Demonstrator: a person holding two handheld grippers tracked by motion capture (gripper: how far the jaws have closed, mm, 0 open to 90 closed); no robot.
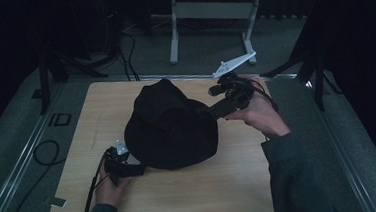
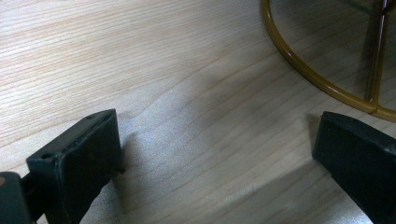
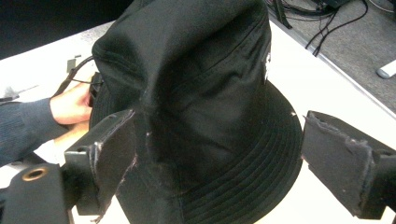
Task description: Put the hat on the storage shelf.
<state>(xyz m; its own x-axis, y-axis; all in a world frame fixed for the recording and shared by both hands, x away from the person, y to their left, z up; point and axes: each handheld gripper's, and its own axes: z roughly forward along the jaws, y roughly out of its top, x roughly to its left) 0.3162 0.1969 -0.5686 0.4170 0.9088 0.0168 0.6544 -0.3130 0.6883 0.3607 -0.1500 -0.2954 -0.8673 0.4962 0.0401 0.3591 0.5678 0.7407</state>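
A black bucket hat [image 1: 170, 125] stands tall in the middle of the wooden table [image 1: 222, 189]. My left gripper [image 1: 138, 169] lies low at the hat's near-left brim. In the left gripper view this left gripper [image 2: 217, 135] is open over bare wood, with a gold wire ring [image 2: 299, 65] just beyond its jaws. My right gripper [image 1: 212, 112] reaches in at the hat's right side. The right gripper [image 3: 222, 135] is open, its jaws standing either side of the hat [image 3: 201, 93], and I cannot tell whether they touch the cloth.
Behind the table stands a white metal frame [image 1: 209, 12] on grey floor. Cables [image 1: 44, 151] loop on the floor at the left. The person's left hand [image 3: 70, 105] rests behind the hat in the right gripper view. The table's front half is bare wood.
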